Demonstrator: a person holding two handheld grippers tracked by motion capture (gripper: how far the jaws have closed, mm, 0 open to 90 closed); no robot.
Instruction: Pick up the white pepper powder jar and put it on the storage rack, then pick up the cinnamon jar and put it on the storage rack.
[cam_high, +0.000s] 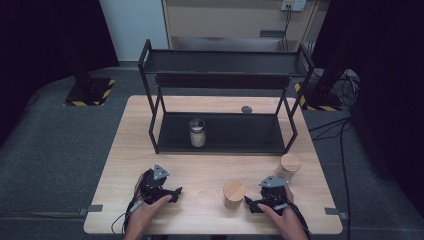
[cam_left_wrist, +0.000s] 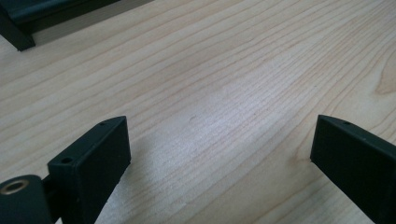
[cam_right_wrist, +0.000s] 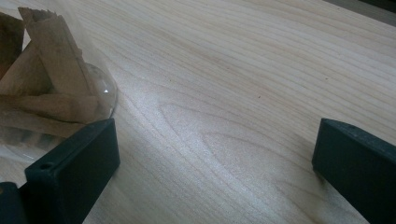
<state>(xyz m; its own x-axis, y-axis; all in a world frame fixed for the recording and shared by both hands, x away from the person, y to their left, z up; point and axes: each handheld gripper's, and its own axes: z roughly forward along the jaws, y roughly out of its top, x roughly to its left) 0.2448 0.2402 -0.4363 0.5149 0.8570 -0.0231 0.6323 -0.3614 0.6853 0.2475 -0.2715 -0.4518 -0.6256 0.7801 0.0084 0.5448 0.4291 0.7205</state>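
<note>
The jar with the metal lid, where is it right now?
In the high view, the jar with the metal lid stands on the black rack's lower shelf, left of centre, beyond both grippers.

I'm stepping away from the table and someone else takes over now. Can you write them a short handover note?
Left tongs: open, holding nothing, resting low on the table.
Right tongs: open, holding nothing, just right of the near wooden-lidded jar.
Second wooden-lidded jar: on the table, at the right, in front of the black rack.
Metal-lidded jar: on the rack's lower shelf.
Done: one jar on the rack.
Left, likely: grip and shelve the two table jars; neither is gripped yet.
</note>
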